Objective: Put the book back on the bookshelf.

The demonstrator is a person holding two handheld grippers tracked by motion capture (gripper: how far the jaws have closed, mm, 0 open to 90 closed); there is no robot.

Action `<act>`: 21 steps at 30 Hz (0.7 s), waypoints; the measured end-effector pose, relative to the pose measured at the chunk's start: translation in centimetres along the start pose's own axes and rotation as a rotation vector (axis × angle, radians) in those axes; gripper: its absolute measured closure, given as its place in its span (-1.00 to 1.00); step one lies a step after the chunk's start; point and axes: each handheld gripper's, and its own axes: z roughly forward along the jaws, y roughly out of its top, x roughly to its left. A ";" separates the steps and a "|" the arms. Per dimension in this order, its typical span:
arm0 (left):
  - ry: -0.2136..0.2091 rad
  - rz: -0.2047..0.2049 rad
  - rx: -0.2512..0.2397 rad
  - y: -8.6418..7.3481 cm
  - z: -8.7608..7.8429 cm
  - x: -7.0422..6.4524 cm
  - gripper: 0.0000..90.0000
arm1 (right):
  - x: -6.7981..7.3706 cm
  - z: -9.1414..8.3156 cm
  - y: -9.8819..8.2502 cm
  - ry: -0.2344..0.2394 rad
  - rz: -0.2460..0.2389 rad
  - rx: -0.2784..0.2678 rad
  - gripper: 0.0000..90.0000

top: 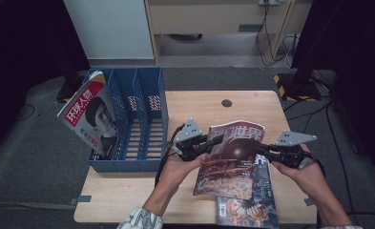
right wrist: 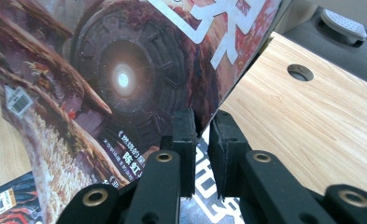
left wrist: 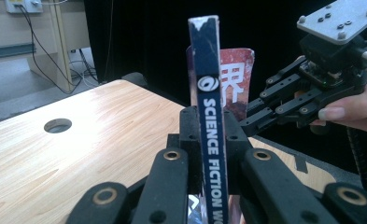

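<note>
A science fiction magazine (top: pixel 233 160) with a dark red cover hangs tilted above the table's front right, held between both grippers. My left gripper (top: pixel 213 143) is shut on its spine (left wrist: pixel 208 93), which stands upright between the jaws of that gripper (left wrist: pixel 209 135). My right gripper (top: pixel 261 150) is shut on the opposite edge; in the right gripper view its jaws (right wrist: pixel 202 135) pinch the cover's (right wrist: pixel 125 79) edge. The left gripper view also shows the right gripper (left wrist: pixel 253 119) beyond the magazine.
A second magazine (top: pixel 252 207) lies flat on the wooden table (top: pixel 128 191) under the held one. A blue slotted file rack (top: pixel 142 124) stands at the table's left, with a red-titled magazine (top: pixel 92 117) leaning in its leftmost slot. A cable hole (top: pixel 226 103) is near the far edge.
</note>
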 end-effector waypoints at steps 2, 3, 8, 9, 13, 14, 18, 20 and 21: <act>-0.002 -0.002 0.000 0.0 -0.1 0.1 0.83 | 0.1 -0.1 0.0 0.005 -0.006 -0.009 0.81; -0.007 -0.003 0.002 0.0 -0.1 0.2 0.82 | 0.1 -0.1 0.1 0.004 -0.006 -0.009 0.81; -0.030 0.001 0.007 -0.1 0.3 -0.1 0.78 | 0.5 -0.1 0.6 0.020 -0.020 -0.040 0.85; -0.030 0.001 0.006 0.0 0.3 -0.2 0.78 | 0.7 0.0 0.9 0.015 -0.032 -0.036 0.84; -0.035 -0.006 -0.003 -0.1 0.2 -0.1 0.78 | 0.9 0.0 1.2 0.010 -0.056 -0.024 0.84; -0.035 -0.006 -0.003 -0.1 0.2 -0.1 0.78 | 0.9 0.0 1.2 0.010 -0.056 -0.024 0.84; -0.041 -0.018 -0.012 0.1 0.1 0.0 0.76 | 1.0 -0.1 1.4 0.009 -0.063 -0.028 0.84; -0.043 -0.019 -0.020 0.4 0.0 0.0 0.76 | 1.2 -0.1 1.6 0.011 -0.068 -0.032 0.85; -0.048 -0.022 -0.024 0.6 -0.1 0.0 0.76 | 1.2 -0.1 1.8 0.012 -0.073 -0.034 0.85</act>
